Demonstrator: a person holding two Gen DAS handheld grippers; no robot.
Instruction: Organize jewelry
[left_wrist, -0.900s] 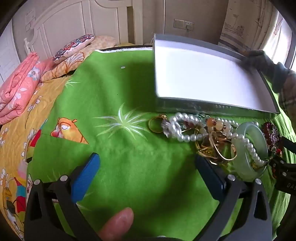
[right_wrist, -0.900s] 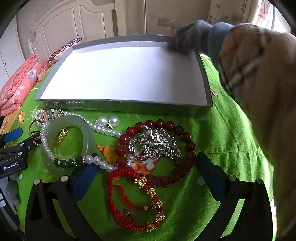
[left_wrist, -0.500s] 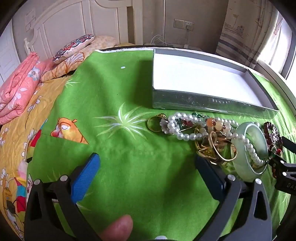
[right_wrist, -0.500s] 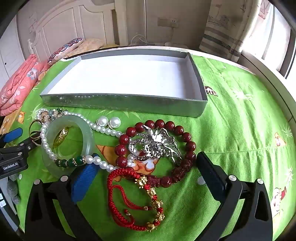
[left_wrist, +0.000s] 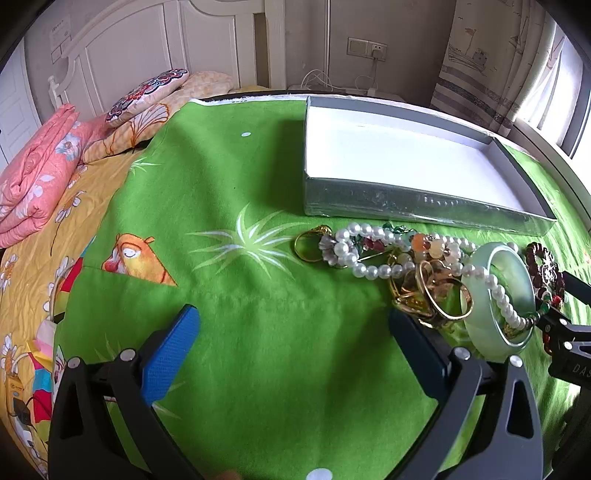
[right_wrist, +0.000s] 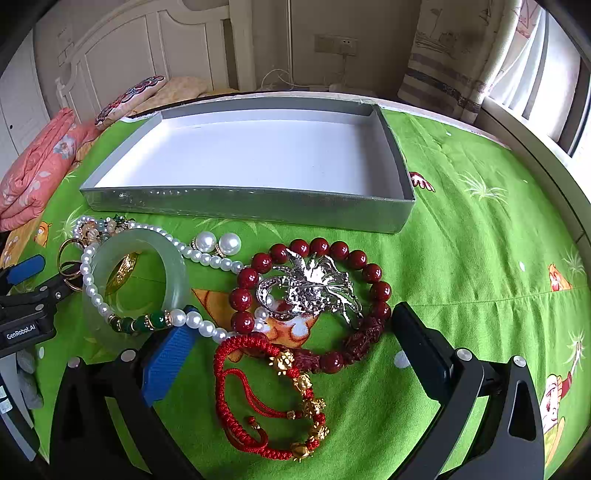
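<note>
An empty grey box with a white floor (right_wrist: 255, 199) (left_wrist: 424, 205) lies on the green cloth. In front of it is a jewelry pile: a pale jade bangle (right_wrist: 107, 258) (left_wrist: 480, 275), a pearl necklace (right_wrist: 207, 258) (left_wrist: 369, 271), gold rings (left_wrist: 447, 295), a dark red bead bracelet (right_wrist: 314, 247), a silver brooch (right_wrist: 310, 288) and a red cord bracelet with gold beads (right_wrist: 258, 391). My right gripper (right_wrist: 295, 354) is open over the red cord bracelet. My left gripper (left_wrist: 295, 339) is open and empty over bare cloth, left of the pile.
A folded pink quilt (left_wrist: 33, 177) and pillows (left_wrist: 147, 92) lie at the far left on the bed. A white headboard and wall stand behind. A curtain and window (right_wrist: 517, 74) are at the right. The left gripper's tip (right_wrist: 26, 269) shows in the right wrist view.
A gloved hand that was tilting the box up at the far side has let it down flat and left the view. Both grippers stayed in place, open.
</note>
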